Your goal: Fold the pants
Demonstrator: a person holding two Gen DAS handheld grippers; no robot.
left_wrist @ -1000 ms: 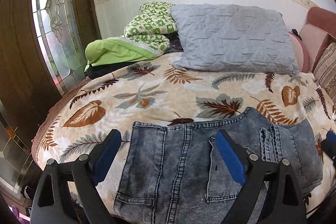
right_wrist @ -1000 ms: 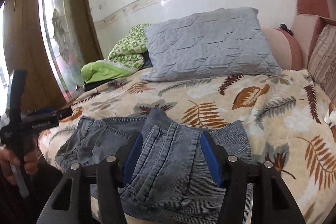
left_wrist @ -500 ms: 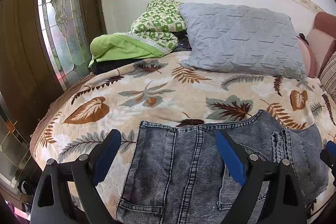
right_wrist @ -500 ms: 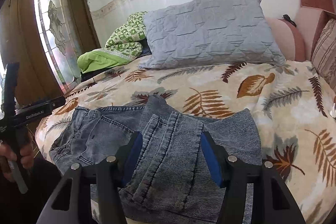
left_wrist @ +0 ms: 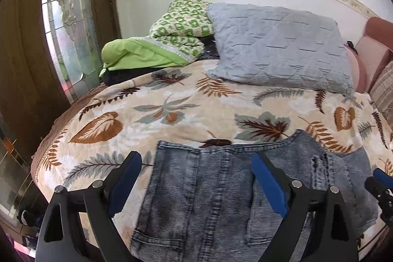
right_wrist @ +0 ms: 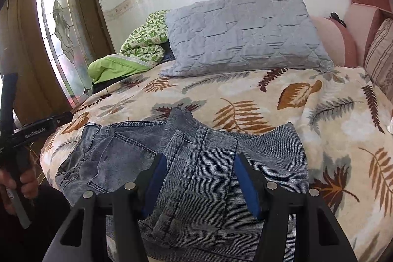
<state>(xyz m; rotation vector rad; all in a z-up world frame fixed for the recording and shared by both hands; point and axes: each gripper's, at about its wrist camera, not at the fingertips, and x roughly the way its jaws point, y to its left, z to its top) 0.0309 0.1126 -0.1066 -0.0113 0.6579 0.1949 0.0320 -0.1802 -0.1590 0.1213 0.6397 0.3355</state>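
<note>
Grey-blue denim pants point(left_wrist: 216, 188) lie folded on the leaf-print bed near its front edge, waistband and back pocket to the left, leg ends stacked on the right. They also show in the right wrist view point(right_wrist: 196, 163). My left gripper point(left_wrist: 196, 178) is open and empty, held above the waist part. My right gripper point(right_wrist: 199, 178) is open and empty, its jaws either side of the stacked leg hems without gripping them. The left gripper's handle point(right_wrist: 14, 136) and the hand holding it show at the left edge of the right wrist view.
The bed has a leaf-print blanket point(left_wrist: 172, 114). A grey quilted pillow point(left_wrist: 277, 48) and a green bundle of bedding point(left_wrist: 167, 46) lie at the head by the wall. A glass-panelled wooden door point(left_wrist: 63, 28) stands left. Pink cushions point(right_wrist: 356, 23) are at the right.
Both grippers have drawn back slightly and shifted; the pants stay flat on the bed. Both jaws remain open.
</note>
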